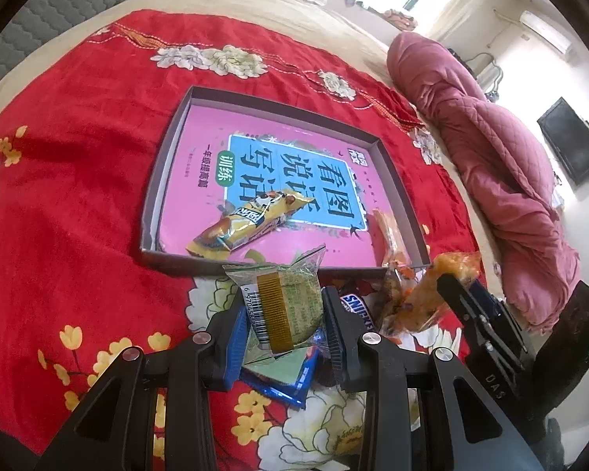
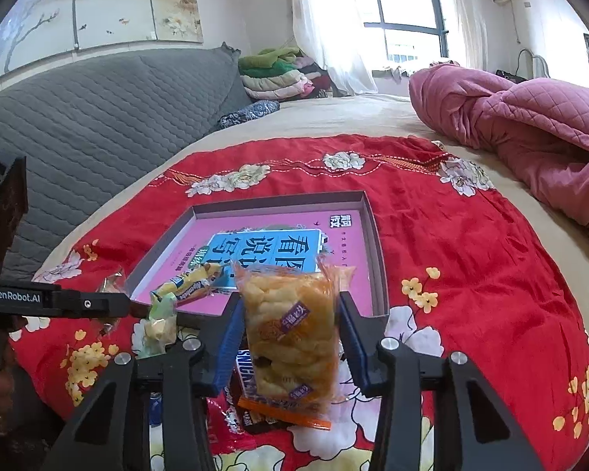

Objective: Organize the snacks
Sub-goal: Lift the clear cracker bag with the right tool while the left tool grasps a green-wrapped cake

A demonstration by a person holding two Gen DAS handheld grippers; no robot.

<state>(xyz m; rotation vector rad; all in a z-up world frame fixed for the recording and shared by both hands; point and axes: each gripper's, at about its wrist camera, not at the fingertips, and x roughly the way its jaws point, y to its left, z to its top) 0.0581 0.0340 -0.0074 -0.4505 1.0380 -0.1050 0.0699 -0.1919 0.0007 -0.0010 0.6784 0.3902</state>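
Note:
My left gripper (image 1: 284,310) is shut on a green round pastry packet (image 1: 284,302), held just in front of the near wall of a shallow box (image 1: 165,180). The box holds a pink book (image 1: 224,137), a yellow snack bar (image 1: 247,219) and an orange packet (image 1: 386,235) at its right wall. My right gripper (image 2: 290,325) is shut on an orange fried-twist snack packet (image 2: 290,329), held above the near edge of the box (image 2: 377,243). The right gripper also shows in the left wrist view (image 1: 451,286) at the right. The left gripper's packet shows in the right wrist view (image 2: 161,322).
A Snickers bar (image 1: 359,308) and blue wrapped packets (image 1: 290,380) lie on the red flowered cloth (image 1: 78,216) under the grippers. More wrappers (image 2: 251,396) lie under the right gripper. A pink quilt (image 2: 530,129) is bunched at the right. A grey headboard (image 2: 98,117) stands at the left.

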